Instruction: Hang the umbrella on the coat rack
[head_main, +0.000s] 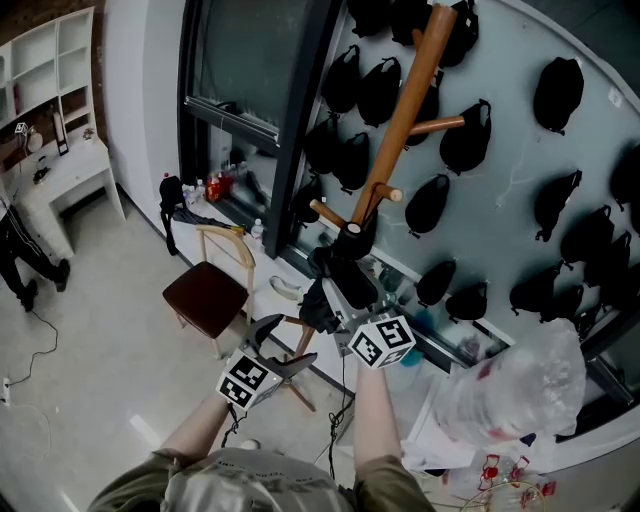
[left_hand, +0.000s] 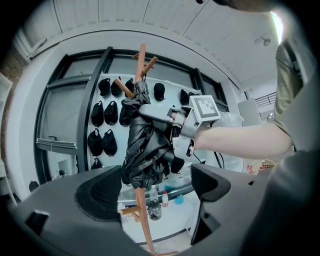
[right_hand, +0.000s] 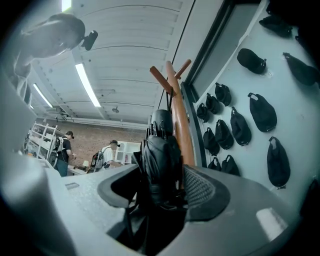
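Note:
The folded black umbrella (head_main: 335, 285) hangs upright against the wooden coat rack (head_main: 405, 110), its top just under a low peg. My right gripper (head_main: 345, 300) reaches up around its lower part. In the right gripper view the umbrella (right_hand: 160, 160) stands between the jaws in front of the pole (right_hand: 181, 125); it touches the right pad, with a dark gap on the left, so the gripper (right_hand: 160, 195) is open. My left gripper (head_main: 283, 345) is lower left, open and empty. Its view shows the umbrella (left_hand: 145, 150) beyond its jaws (left_hand: 155, 195) and the pole (left_hand: 142, 220) below.
Black caps (head_main: 560, 90) hang over the white wall behind the rack. A wooden chair (head_main: 205, 295) stands left of the rack's base, and a white desk (head_main: 70, 175) at far left. A bulky clear plastic bag (head_main: 520, 385) lies to the right. People (right_hand: 107, 157) stand far off.

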